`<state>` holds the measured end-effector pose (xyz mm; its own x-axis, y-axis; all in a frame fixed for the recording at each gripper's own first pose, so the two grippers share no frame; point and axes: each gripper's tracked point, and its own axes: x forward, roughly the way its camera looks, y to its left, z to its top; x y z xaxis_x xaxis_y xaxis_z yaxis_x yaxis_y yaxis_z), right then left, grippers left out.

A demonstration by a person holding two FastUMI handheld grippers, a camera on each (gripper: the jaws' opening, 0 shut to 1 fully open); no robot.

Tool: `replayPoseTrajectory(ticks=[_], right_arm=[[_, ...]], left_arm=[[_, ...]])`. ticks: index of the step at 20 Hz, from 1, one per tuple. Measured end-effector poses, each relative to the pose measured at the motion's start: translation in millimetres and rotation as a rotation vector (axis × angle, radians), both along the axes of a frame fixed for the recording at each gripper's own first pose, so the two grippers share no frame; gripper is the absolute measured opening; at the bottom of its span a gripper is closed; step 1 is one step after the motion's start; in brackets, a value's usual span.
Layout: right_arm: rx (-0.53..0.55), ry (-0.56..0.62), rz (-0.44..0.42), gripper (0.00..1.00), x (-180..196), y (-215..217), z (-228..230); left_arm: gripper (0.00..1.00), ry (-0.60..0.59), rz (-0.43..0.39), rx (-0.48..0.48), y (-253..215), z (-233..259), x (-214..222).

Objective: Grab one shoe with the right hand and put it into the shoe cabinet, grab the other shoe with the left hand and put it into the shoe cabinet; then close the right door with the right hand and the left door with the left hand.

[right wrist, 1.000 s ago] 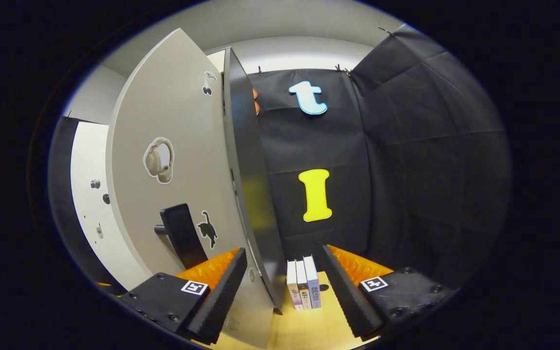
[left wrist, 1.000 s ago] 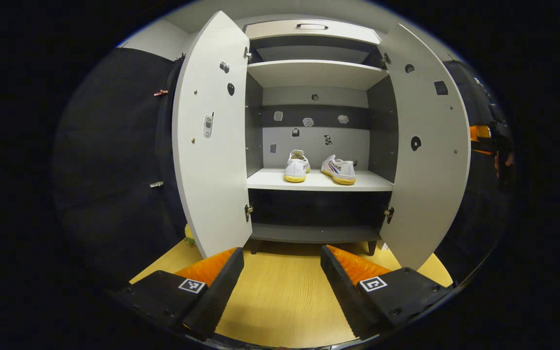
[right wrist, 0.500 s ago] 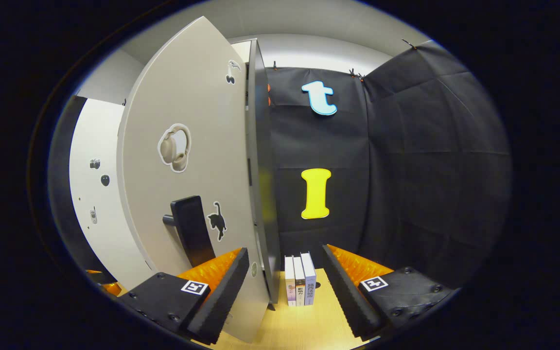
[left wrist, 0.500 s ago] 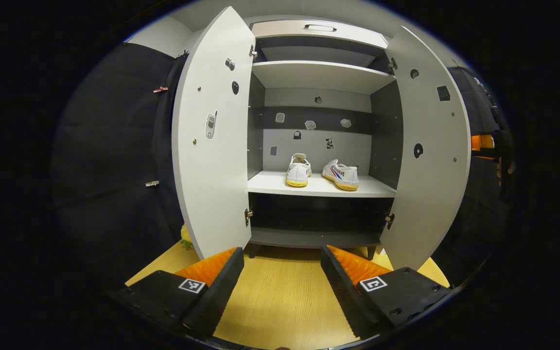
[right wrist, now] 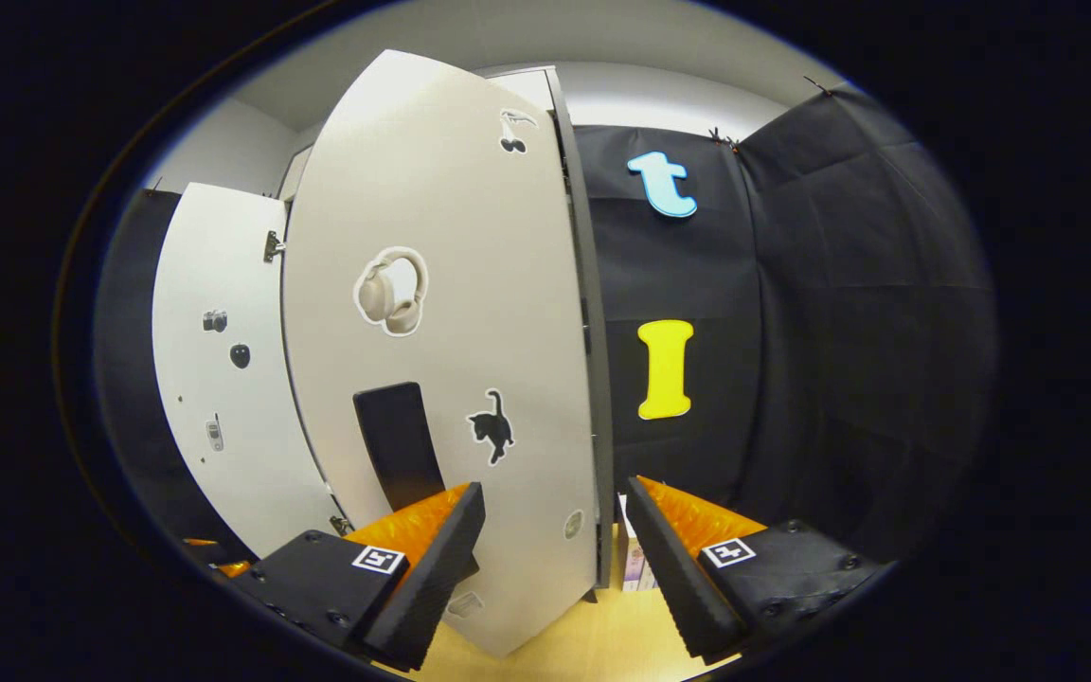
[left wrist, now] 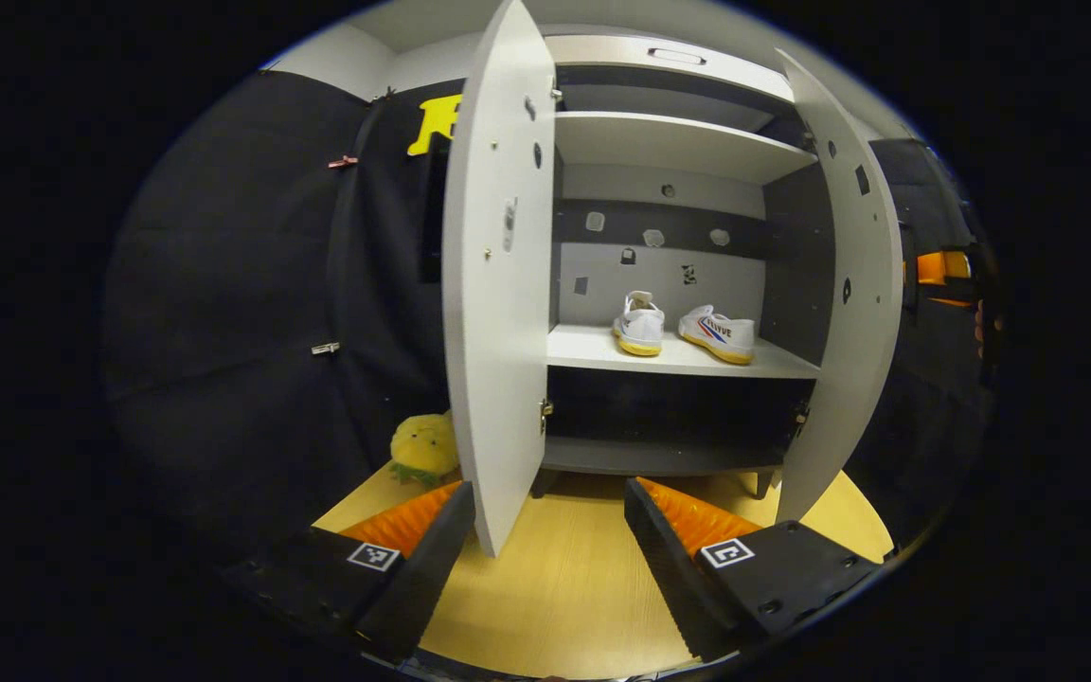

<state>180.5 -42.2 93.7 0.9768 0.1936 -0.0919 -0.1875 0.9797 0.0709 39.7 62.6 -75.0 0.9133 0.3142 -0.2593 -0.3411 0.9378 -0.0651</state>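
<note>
Two shoes are already seen inside the shoe cabinet (left wrist: 678, 142): the left shoe (left wrist: 639, 325) and the right shoe (left wrist: 718, 334) rest side by side, close but apart, on the middle shelf (left wrist: 602, 349), toward its right part. The placing half of the task is therefore judged to be done, and only the two doors are left.

Both doors are seen open in the left gripper view. The left door (left wrist: 498, 284) stands nearly edge-on, swung out toward the camera, and the right door (left wrist: 849, 313) is likewise swung outward. Neither is shut against the cabinet.

The left claw (left wrist: 550, 540) is held wide open and empty, low over the wooden floor (left wrist: 555, 587), with the lower edge of the left door between its fingers in the picture; whether any contact is made cannot be told. A yellow plush toy (left wrist: 422, 447) lies on the floor beside that door.

In the right gripper view the right claw (right wrist: 555, 545) is also spread wide with nothing gripped. The outer face of the right door (right wrist: 451, 332) is seen close in front of it, with the dark handle (right wrist: 399, 445) just above the near finger. The door's hinge edge falls between the fingers, but pressure from both fingers is not shown.

Closing of the right door is judged to be the step in hand; closing of the left door is left after it.
</note>
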Motion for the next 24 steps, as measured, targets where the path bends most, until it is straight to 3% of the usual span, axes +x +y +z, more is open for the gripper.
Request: replayPoseTrajectory(ticks=[6,9,17,24], right_arm=[[0.058,-0.028,0.109,0.98,2,71,7],[0.058,-0.018,0.129,0.98,-4,82,0],[0.028,0.045,0.081,0.98,-34,59,-48],[0.035,0.140,0.014,0.98,-61,34,-92]], left_arm=[[0.99,0.008,0.062,0.065,33,5,-36],[0.99,0.008,0.100,0.035,44,3,-53],[0.99,-0.032,0.134,0.015,86,12,-69],[0.95,-0.103,0.156,-0.109,137,33,-61]])
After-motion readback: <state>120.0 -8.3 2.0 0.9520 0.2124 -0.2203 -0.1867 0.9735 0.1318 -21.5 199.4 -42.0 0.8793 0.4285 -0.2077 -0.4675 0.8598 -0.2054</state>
